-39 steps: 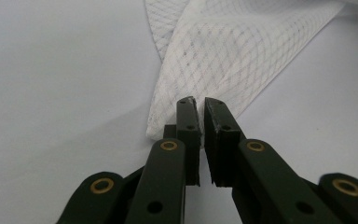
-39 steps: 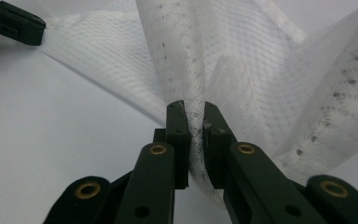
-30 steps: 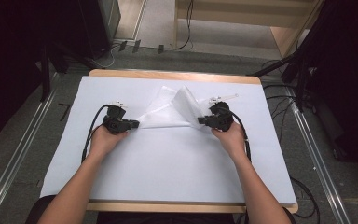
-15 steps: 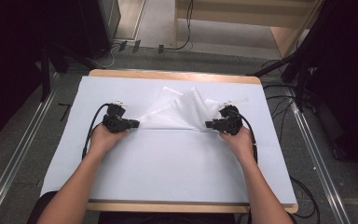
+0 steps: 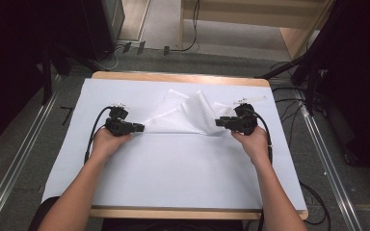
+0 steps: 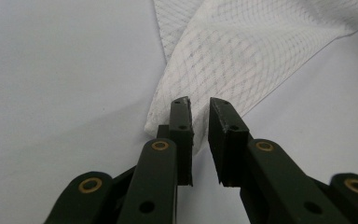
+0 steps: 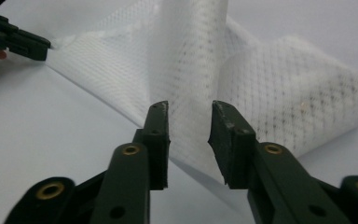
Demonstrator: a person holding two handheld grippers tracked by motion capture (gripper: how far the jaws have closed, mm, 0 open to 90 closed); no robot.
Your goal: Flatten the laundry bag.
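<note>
**Both grippers open at the ends of the mesh cloth**

I work on a table (image 5: 173,77) covered by a white sheet (image 5: 173,173); its wooden rim shows at the far and near sides. Around the table is grey floor with metal rails left and right, cables beyond the far edge, and dark equipment in the corners.

Left of the cloth (image 5: 183,115), my left hand (image 5: 107,142) holds the left gripper (image 5: 138,128), pointing right at the cloth's left tip. In the left gripper view its jaws stand slightly apart, with the cloth's corner (image 6: 223,70) lying just at and between them; they are not clamped on it.

The cloth, a white mesh, lies crumpled at the middle of the table's far half, one fold raised.

Right of the cloth, my right hand (image 5: 253,142) holds the right gripper (image 5: 220,122), pointing left. In the right gripper view its jaws gape, the raised fold (image 7: 191,60) showing between them, unpinched.

Near of the cloth, the sheet is bare to the table's near edge, and strips stay free beside both hands.
</note>
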